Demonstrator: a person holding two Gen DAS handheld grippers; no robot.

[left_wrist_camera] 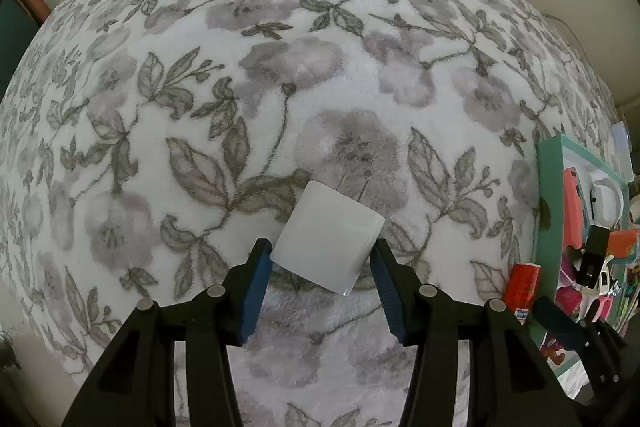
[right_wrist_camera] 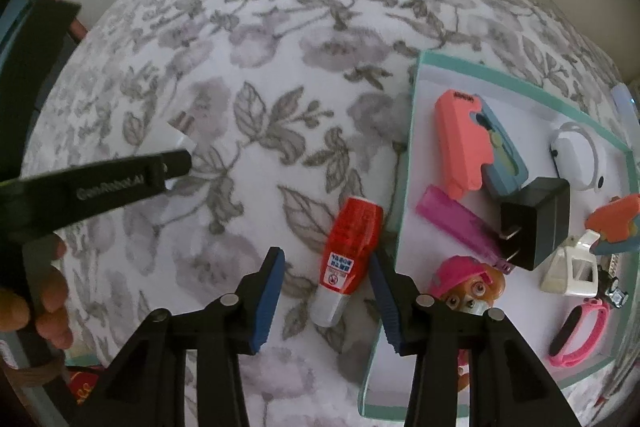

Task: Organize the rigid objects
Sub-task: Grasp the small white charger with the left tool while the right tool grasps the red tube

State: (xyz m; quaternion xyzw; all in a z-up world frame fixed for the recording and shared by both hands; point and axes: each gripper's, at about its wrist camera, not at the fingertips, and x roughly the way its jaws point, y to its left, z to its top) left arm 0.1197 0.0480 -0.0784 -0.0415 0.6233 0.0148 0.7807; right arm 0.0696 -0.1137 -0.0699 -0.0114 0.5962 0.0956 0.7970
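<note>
1. Blanket [right_wrist_camera: 248, 75] with grey flowers and leaves covers the whole surface under everything.
2. Teal-rimmed tray [right_wrist_camera: 416, 115] lies at the right on it, holding a coral case [right_wrist_camera: 456, 147], a white round device [right_wrist_camera: 576, 159], a black plug adapter [right_wrist_camera: 536, 223], a purple lighter [right_wrist_camera: 452, 215], a pink-hatted toy pup [right_wrist_camera: 464, 283], a pink wristband [right_wrist_camera: 580, 331], a white clip-like piece [right_wrist_camera: 568, 271] and an orange toy [right_wrist_camera: 616, 215].
3. White charger cube [left_wrist_camera: 328, 239] sits left of the tray, well apart from it, prongs pointing far; the left tool [left_wrist_camera: 322, 259] has its blue pads against two opposite sides, gripping it.
4. Red-and-white tube [right_wrist_camera: 348, 251] lies just beside the tray's left rim, cap end near; the right tool [right_wrist_camera: 326, 281] straddles it half open, right pad close by, left pad clear of it.
5. Fingers [right_wrist_camera: 48, 307] of a person's hand show at the near left edge.
</note>
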